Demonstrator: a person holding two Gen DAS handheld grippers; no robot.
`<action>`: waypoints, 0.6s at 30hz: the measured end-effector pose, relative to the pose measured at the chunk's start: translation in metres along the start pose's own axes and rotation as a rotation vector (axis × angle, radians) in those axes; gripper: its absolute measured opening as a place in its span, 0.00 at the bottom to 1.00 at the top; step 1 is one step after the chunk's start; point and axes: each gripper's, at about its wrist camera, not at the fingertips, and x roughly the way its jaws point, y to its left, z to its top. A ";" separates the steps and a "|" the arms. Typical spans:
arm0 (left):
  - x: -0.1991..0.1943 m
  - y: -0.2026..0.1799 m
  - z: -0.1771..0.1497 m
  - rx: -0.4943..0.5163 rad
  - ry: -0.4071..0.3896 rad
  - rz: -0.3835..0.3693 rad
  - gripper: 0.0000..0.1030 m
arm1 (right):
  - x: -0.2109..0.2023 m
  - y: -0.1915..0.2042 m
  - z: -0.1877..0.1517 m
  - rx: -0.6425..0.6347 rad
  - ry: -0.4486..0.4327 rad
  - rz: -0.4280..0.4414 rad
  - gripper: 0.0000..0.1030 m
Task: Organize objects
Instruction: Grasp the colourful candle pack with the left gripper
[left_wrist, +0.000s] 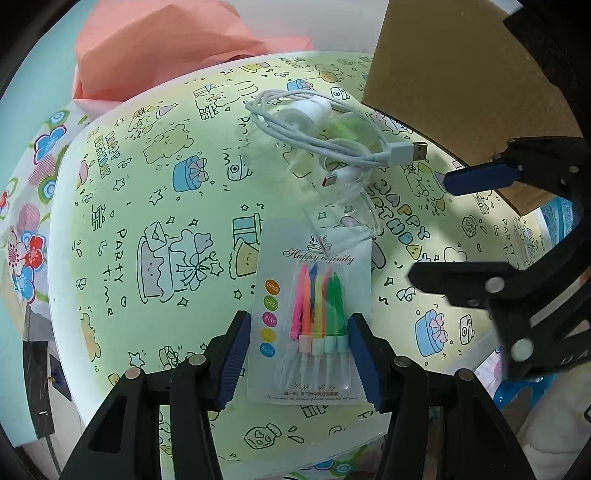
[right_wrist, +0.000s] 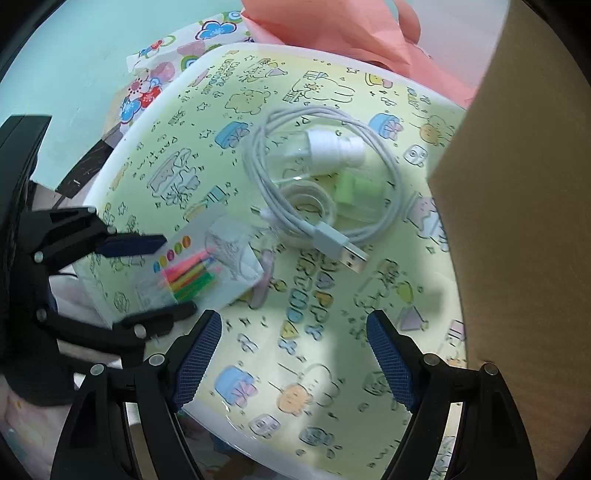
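Left tongs (left_wrist: 299, 360) and right tongs (right_wrist: 293, 360): black plastic linkage arms, silver round rivets at joints, blue ribbed fingertip pads (left_wrist: 233, 363).

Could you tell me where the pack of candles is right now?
In the left wrist view the pack of candles lies flat on the table, between the open fingers of the left gripper, just below the coiled white cable.
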 end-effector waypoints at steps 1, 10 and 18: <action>0.000 0.000 0.000 0.002 -0.001 -0.003 0.54 | 0.001 0.001 0.002 0.007 -0.002 -0.001 0.81; -0.005 0.017 -0.006 0.000 -0.006 -0.014 0.54 | 0.009 0.010 0.019 0.040 -0.019 0.037 0.61; -0.006 0.025 -0.006 0.006 -0.010 -0.020 0.55 | 0.013 0.033 0.035 -0.019 -0.049 0.060 0.46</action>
